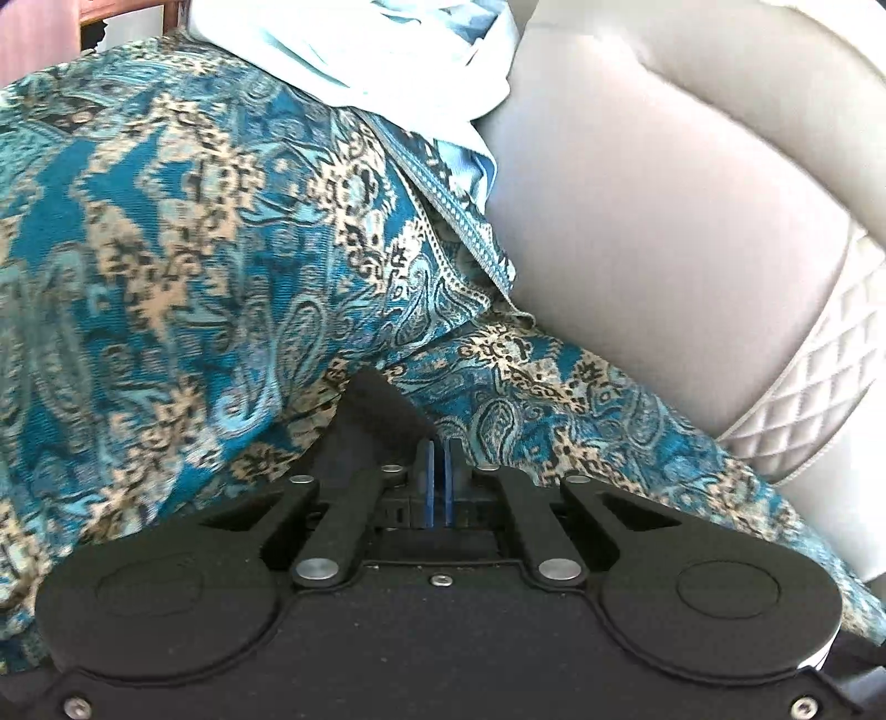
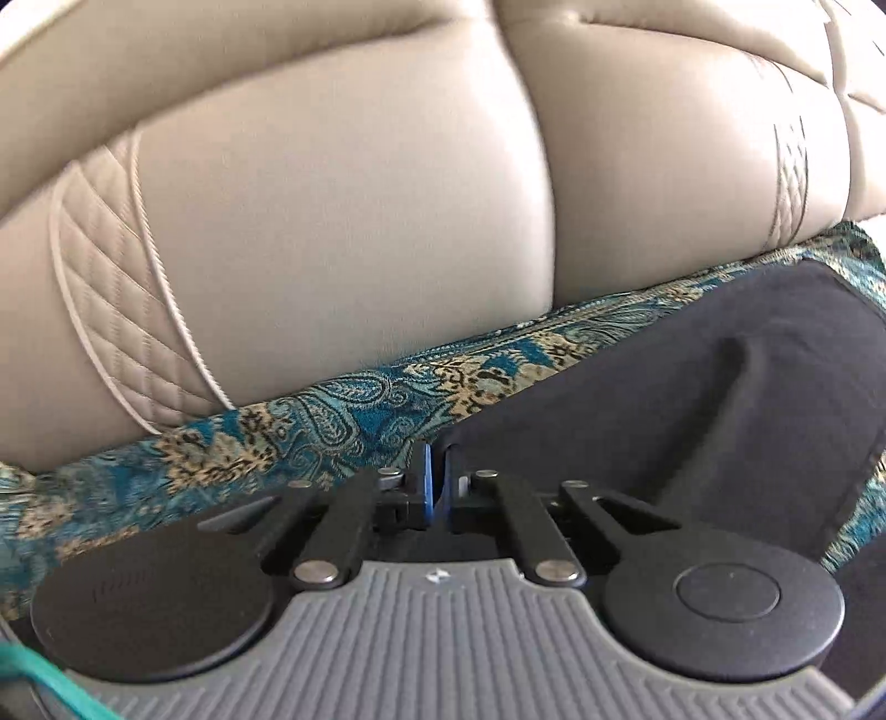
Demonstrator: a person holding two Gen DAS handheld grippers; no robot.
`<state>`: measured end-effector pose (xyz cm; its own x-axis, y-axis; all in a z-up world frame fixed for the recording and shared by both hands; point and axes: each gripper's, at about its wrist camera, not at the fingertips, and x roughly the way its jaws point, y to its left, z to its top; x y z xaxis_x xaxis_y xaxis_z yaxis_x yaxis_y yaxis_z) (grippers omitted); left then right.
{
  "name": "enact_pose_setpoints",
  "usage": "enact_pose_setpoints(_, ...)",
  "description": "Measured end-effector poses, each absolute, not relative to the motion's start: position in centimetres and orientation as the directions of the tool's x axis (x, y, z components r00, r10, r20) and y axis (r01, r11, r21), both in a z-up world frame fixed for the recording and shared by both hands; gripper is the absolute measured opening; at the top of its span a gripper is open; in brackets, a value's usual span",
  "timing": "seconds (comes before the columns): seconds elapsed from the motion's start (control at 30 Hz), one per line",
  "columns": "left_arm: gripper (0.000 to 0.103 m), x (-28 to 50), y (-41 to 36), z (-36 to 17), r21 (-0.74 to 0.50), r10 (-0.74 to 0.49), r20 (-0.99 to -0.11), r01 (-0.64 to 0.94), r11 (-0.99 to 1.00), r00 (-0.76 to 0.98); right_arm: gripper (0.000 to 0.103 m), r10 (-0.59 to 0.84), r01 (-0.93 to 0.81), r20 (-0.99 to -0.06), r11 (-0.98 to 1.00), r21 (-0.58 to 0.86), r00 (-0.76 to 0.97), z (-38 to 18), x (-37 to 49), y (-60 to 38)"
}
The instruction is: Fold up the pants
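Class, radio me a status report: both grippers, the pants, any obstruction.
Left gripper shut on dark pants. Right gripper shut on pants too. Pale blue garment heaped beyond, on patterned throw.

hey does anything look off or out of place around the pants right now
Nothing looks damaged or spilled. The dark navy pants lie creased on the teal paisley throw, whose trimmed edge is flipped over. A pale blue garment sits bunched against the beige leather sofa back.

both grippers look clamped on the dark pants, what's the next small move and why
Probably lift both together and carry the held edge over. The left hand-held gripper and the right hand-held gripper each look shut on dark pants fabric, which lies on the patterned teal throw against the beige sofa.
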<state>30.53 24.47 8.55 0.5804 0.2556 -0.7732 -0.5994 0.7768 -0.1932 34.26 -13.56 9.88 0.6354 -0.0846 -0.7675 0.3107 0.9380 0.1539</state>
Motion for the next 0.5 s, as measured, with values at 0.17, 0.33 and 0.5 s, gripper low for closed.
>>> enact_pose_setpoints(0.17, 0.002, 25.6, 24.1, 11.0, -0.224, 0.232, -0.731, -0.547, 0.807, 0.642, 0.005, -0.009, 0.28, -0.726, 0.926, 0.253, 0.688, 10.8, 28.7, -16.1)
enact_pose_setpoints(0.33, 0.002, 20.2, 23.0, 12.3, -0.232, 0.209, -0.696, -0.491, 0.839, 0.686, 0.005, 0.021, 0.249, -0.685, 0.923, 0.293, 0.728, 10.0, 21.5, -17.7)
enact_pose_setpoints(0.5, 0.002, 14.6, 22.2, 12.0, -0.264, 0.189, -0.673, -0.472, 0.841, 0.715, 0.006, 0.034, 0.237, -0.634, 0.911, 0.337, 0.772, 9.6, 14.9, -18.7)
